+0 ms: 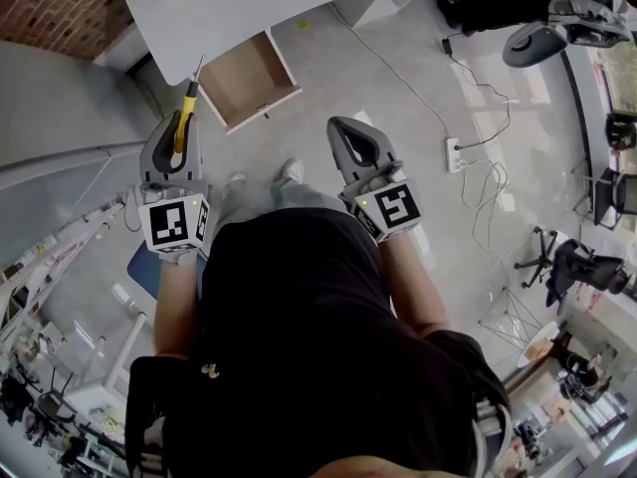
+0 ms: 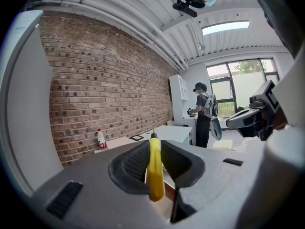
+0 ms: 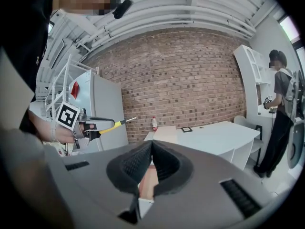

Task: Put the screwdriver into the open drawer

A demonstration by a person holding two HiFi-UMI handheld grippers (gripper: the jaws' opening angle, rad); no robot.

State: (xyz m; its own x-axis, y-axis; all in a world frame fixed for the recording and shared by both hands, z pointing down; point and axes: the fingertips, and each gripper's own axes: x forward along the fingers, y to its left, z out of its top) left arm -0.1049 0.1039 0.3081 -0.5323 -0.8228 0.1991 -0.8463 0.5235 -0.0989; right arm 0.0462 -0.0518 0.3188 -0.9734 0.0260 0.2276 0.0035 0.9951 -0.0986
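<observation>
**Head view.** A person in a black top stands before a white desk (image 1: 249, 3), seen from above. The open drawer (image 1: 247, 76) juts from under the desk, its bare wooden floor showing. On the grey floor to the right lie a power strip (image 1: 454, 154) and its trailing cables, well apart from the drawer, with an office chair (image 1: 557, 30) beyond. The left gripper (image 1: 177, 132) is held forward at arm's length and clamps the screwdriver (image 1: 185, 103). The yellow handle runs along the jaws, and the thin shaft points past the drawer's left side toward the desk edge. The right gripper (image 1: 350, 132) is held level with it, near the drawer's right side.

**Left gripper view.** The jaws of the left gripper (image 2: 153, 151) press on the screwdriver (image 2: 155, 175) from both sides, its shaft pointing straight ahead. Beyond stand a brick wall (image 2: 109, 89), a bottle (image 2: 101, 138) on the desk (image 2: 167, 132), and a second person (image 2: 202, 113). The right gripper (image 2: 233, 123) shows at the right edge.

**Right gripper view.** The jaws of the right gripper (image 3: 151, 146) meet at their tips with nothing between them. At the left, the left gripper (image 3: 97, 128) carries the screwdriver (image 3: 113, 125) in mid-air, tilted slightly upward. A tall grey cabinet (image 3: 102, 99) stands behind it, with the brick wall (image 3: 190, 80) beyond.
</observation>
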